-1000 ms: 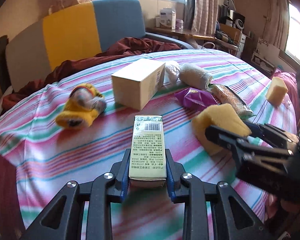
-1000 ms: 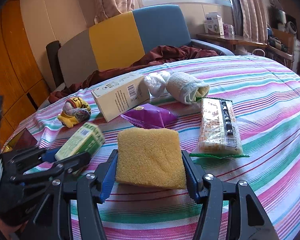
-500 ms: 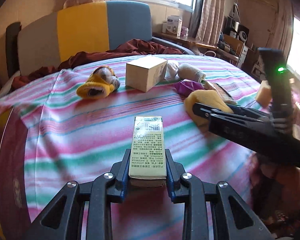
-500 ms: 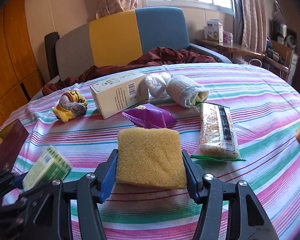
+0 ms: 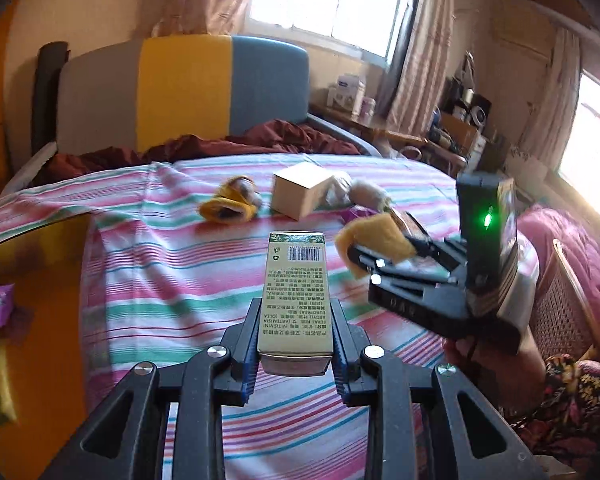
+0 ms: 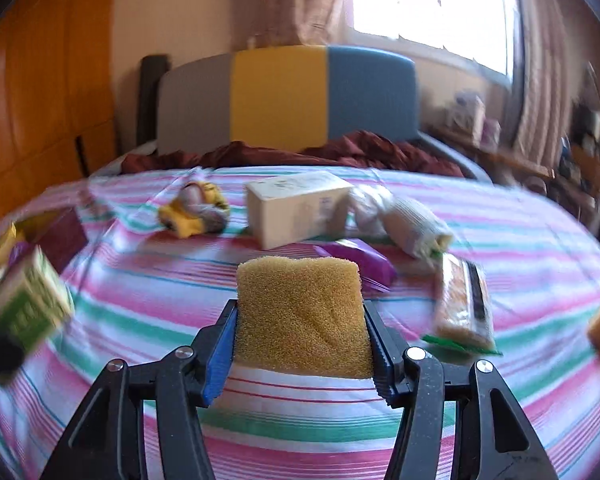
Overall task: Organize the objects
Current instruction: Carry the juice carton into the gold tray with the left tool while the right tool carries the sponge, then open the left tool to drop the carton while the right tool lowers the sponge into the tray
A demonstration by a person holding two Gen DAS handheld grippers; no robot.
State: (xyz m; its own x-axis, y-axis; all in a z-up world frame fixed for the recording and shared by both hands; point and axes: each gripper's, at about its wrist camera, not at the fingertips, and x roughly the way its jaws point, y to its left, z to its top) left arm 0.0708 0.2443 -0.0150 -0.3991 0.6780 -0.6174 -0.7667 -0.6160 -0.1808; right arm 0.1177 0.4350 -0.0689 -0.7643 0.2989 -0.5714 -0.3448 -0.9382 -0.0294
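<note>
While the left gripper (image 5: 295,354) clamps a green carton (image 5: 296,296), the right gripper (image 6: 300,354) squeezes a sponge (image 6: 300,312) — both above the striped cloth (image 6: 500,240)

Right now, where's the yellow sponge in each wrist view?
Left wrist: the yellow sponge sits right of centre, clamped in the right gripper, beyond the green box.
Right wrist: the sponge is at bottom centre, between the blue finger pads.
Shared landmark: the beige carton on the striped cloth.
</note>
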